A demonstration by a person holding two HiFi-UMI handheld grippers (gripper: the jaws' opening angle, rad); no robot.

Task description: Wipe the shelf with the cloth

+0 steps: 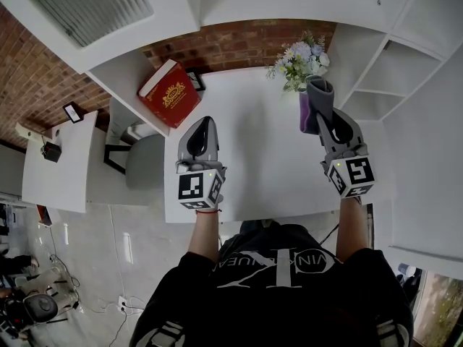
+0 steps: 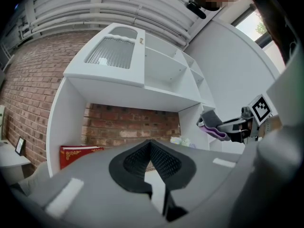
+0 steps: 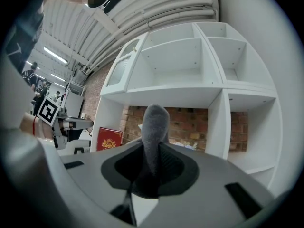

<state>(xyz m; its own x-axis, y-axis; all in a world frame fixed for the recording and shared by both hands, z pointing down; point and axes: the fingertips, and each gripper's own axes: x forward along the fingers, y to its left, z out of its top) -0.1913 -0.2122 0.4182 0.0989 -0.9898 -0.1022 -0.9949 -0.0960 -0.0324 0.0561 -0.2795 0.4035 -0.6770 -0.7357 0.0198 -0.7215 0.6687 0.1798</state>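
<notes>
**Mia:** Is the big white shelf (image 1: 260, 150) wiped yet?

**Ben:** I don't think so. The cloth is up in the air and not touching the shelf. I can't see any wiped spot either. So I think all the wiping is left to do.

**Mia:** What's on the shelf?

**Ben:** A red book (image 1: 170, 92) is at the back left. Some flowers (image 1: 300, 58) are at the back right.

**Mia:** Where's the cloth?

**Ben:** The cloth (image 1: 316, 101) is grey with some purple. It's just in front of the flowers. The right gripper (image 1: 327, 120) pinches it tight, and it sticks up out of the jaws.

**Mia:** And the other one?

**Ben:** The left gripper (image 1: 205, 127) has its jaws pressed together with nothing in between. It hangs over the left side of the shelf. Both arms reach forward, side by side and well apart. Both grippers point at the back wall.
</notes>
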